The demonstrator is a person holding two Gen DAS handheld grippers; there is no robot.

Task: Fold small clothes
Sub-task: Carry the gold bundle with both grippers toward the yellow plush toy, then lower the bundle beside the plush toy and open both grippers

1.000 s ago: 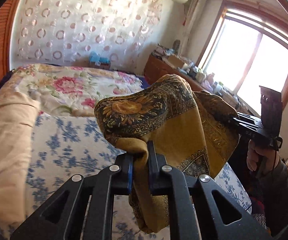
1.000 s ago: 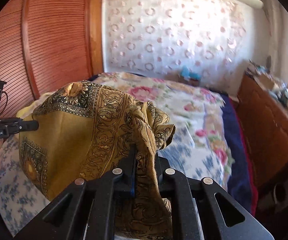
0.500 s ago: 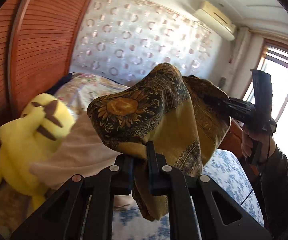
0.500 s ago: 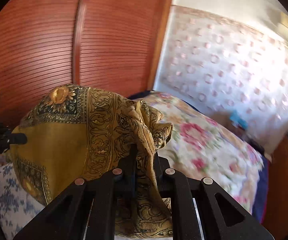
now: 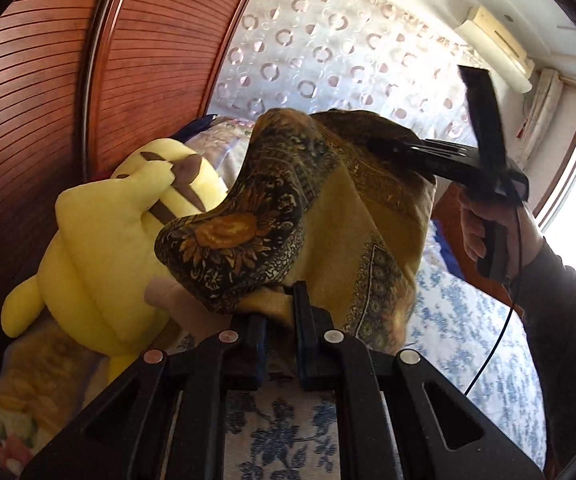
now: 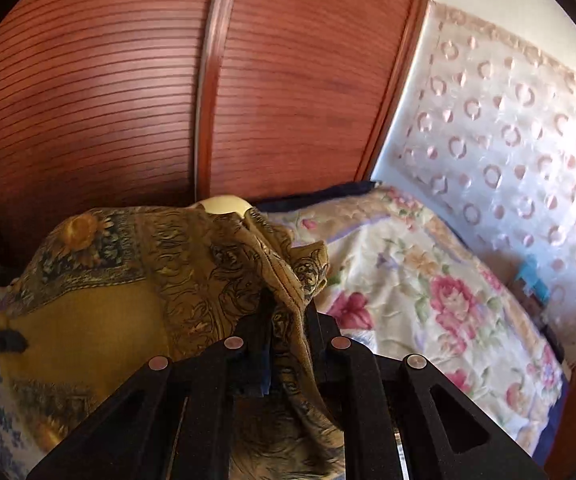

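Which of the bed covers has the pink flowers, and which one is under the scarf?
The cream quilt near the curtained wall carries the pink flowers. The white sheet with small blue sprigs lies beneath the mustard scarf held up by both grippers.

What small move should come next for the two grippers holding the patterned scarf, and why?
Probably lower the scarf onto the blue-flowered sheet: the left gripper and right gripper each pinch an edge, and it hangs bunched in the air.
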